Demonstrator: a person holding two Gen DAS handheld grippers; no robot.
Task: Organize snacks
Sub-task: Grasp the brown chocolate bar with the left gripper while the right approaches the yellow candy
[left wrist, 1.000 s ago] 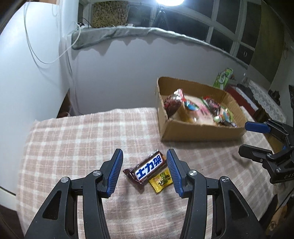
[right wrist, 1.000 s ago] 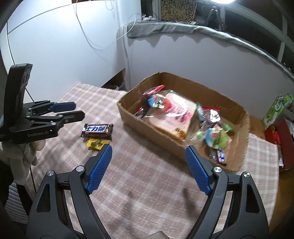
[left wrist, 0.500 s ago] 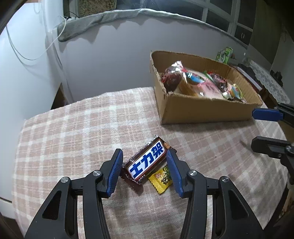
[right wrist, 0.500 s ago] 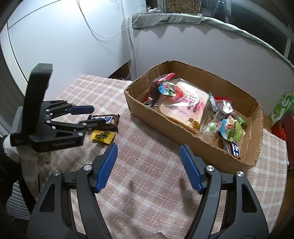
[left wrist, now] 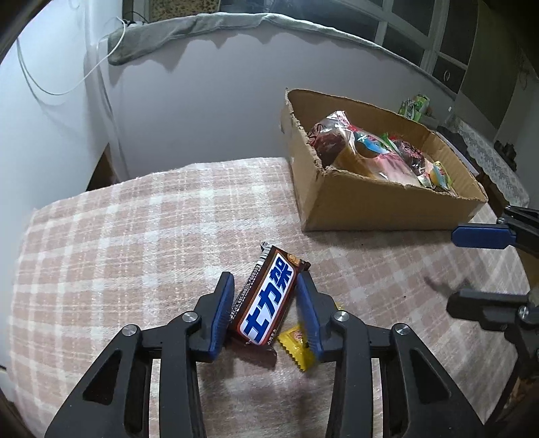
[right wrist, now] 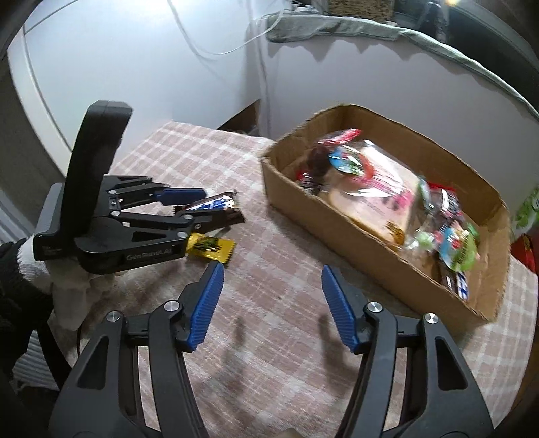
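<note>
Wall [left wrist: 209,111]: pale, plain.
Ledge cover [left wrist: 188,30]: grey cloth.
Windows [left wrist: 421,30]: dark panes.
Tablecloth [left wrist: 134,222]: pink plaid.
Cable [left wrist: 67,91]: white, hanging.

Bare checked surface [right wrist: 269,337] runs open along the near edge; the cardboard box [right wrist: 370,242] blocks the far right corner, the yellow candy [right wrist: 210,247] lies toward the left edge.
</note>
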